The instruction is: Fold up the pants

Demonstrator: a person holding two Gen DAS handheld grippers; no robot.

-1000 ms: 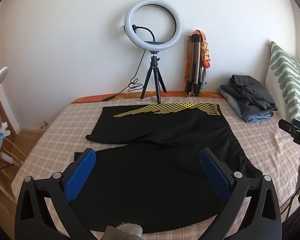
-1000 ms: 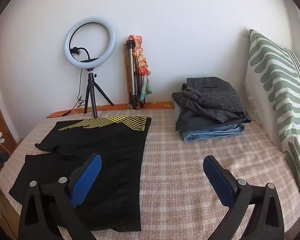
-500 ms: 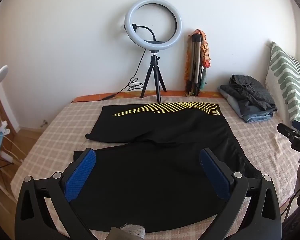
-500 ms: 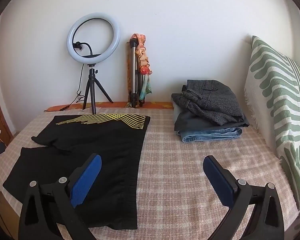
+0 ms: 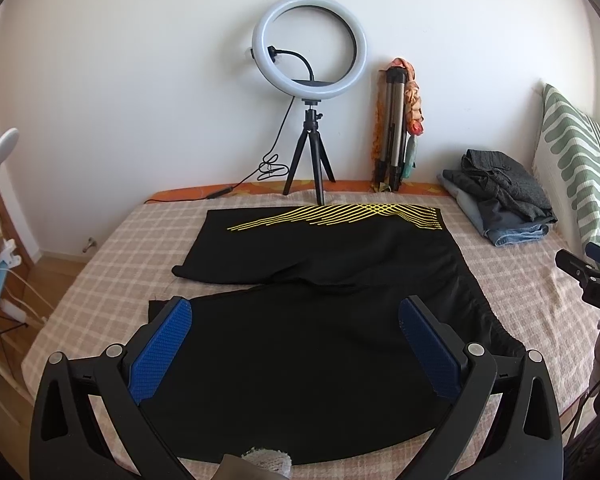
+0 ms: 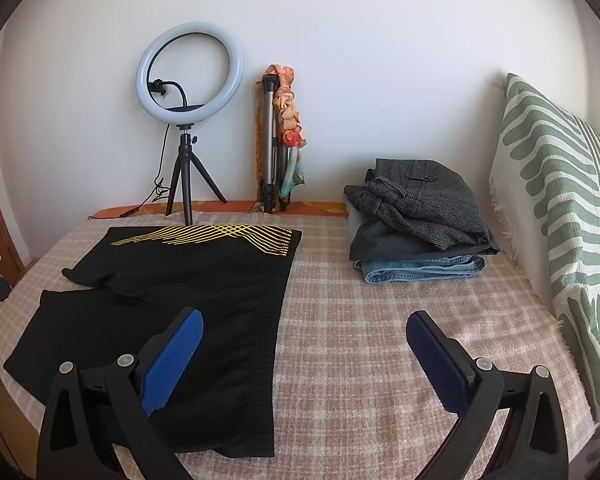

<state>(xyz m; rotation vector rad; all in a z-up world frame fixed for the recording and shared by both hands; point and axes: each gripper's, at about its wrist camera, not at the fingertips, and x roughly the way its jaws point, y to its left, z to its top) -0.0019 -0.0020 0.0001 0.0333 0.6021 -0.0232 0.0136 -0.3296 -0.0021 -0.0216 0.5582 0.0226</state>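
A bed (image 6: 360, 320) with a checked cover carries black pants (image 5: 320, 320) spread flat across its left half, ready for folding, while the left gripper (image 5: 296, 332) and right gripper (image 6: 304, 344) hover near, jaws apart and empty, an already folded clothes pile (image 6: 416, 232) set far right.

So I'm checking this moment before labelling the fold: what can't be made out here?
- Left wrist view: the near hem of the black pants is hidden behind the open left claw.
- Right wrist view: the near left part of the pants is hidden behind the open right claw.
- Folded clothes pile: lower garments covered by the top one.
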